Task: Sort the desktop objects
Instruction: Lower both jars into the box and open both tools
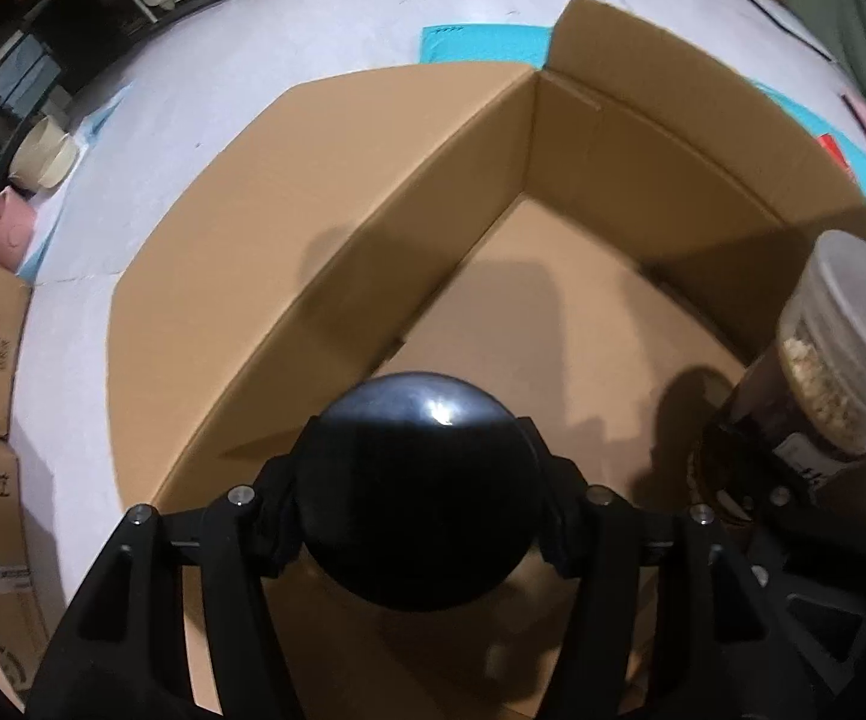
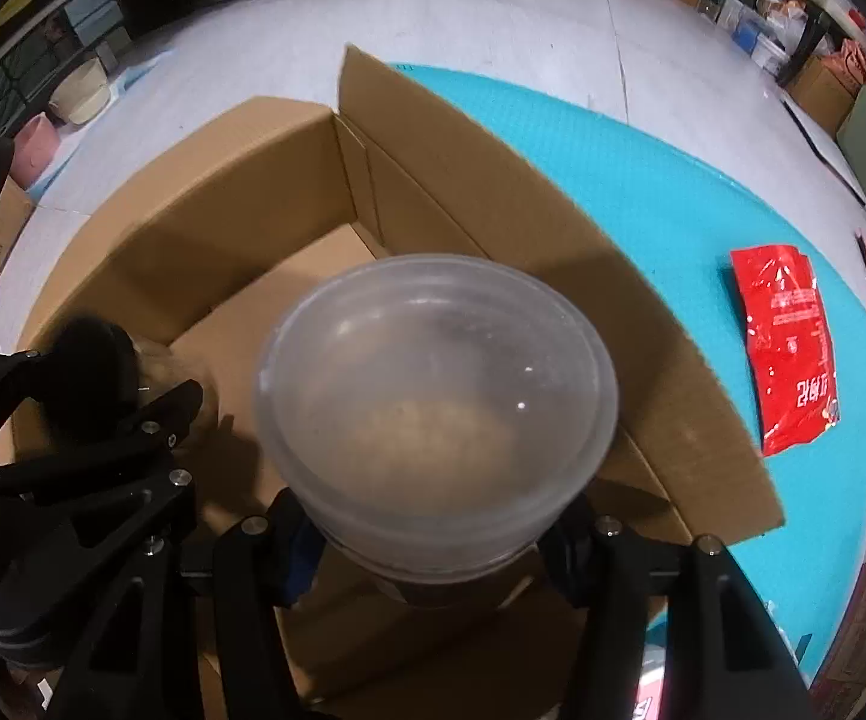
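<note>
Jar (image 2: 433, 414) and bottle (image 1: 418, 486) both hang over the open box (image 1: 325, 192), its floor straight below. Right gripper (image 2: 427, 546) clamps the jar; left gripper (image 1: 415, 522), on its left, clamps the bottle, each long axis pointing down.

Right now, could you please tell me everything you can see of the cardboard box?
The cardboard box is plain brown corrugated card, open-topped, its flaps folded outward and one standing upright at the far corner. Its floor looks bare. It lies partly on a turquoise mat on a pale floor. Both tools hang above its inside, the left tool gripping a black-capped bottle, the right tool a clear-lidded jar.
</note>
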A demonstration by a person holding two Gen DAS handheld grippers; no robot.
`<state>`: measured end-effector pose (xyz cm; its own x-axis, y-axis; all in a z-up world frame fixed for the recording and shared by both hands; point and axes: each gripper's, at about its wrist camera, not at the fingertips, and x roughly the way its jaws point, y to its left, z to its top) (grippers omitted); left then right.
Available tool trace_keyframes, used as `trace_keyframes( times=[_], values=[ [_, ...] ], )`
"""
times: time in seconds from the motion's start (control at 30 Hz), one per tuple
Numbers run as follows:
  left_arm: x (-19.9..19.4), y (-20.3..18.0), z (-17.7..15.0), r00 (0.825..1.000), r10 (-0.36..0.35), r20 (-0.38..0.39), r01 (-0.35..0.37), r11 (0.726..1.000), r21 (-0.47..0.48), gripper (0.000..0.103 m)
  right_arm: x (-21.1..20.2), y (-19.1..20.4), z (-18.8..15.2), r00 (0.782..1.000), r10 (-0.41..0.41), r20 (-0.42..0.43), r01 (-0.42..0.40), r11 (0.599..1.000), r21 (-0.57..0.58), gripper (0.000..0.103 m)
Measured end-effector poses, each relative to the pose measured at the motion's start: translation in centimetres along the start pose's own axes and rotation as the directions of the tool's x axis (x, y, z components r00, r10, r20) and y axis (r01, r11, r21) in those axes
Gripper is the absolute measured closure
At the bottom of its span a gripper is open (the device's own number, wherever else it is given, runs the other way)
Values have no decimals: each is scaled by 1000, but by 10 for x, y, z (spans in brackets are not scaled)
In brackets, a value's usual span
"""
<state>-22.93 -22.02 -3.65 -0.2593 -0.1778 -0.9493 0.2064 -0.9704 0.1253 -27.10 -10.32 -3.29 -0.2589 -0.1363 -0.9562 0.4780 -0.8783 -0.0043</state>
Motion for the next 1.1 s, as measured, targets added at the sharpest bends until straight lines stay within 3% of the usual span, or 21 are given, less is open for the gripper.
trace_keyframes(
  times=[0.13, 0.23, 0.53, 1.1],
  values=[
    [-2, -2, 1, 999, 18, 34, -19, 1000, 9, 36, 3, -4, 1, 1000, -8, 4, 8, 1000, 16, 42],
    [-9, 2, 2, 998, 17, 62, -16, 1000, -13, 30, -1, -5, 2, 998, -52, 20, 52, 999, 8, 29],
    [-30, 10, -4, 994, -5, 109, 13, 997, -75, 23, -20, -9, 3, 997, -24, 80, 22, 1000, 20, 20],
    [-81, 19, -9, 981, 3, 193, 15, 996, -92, 21, -70, -4, -3, 986, 28, 165, -32, 999, 21, 20]
  ],
)
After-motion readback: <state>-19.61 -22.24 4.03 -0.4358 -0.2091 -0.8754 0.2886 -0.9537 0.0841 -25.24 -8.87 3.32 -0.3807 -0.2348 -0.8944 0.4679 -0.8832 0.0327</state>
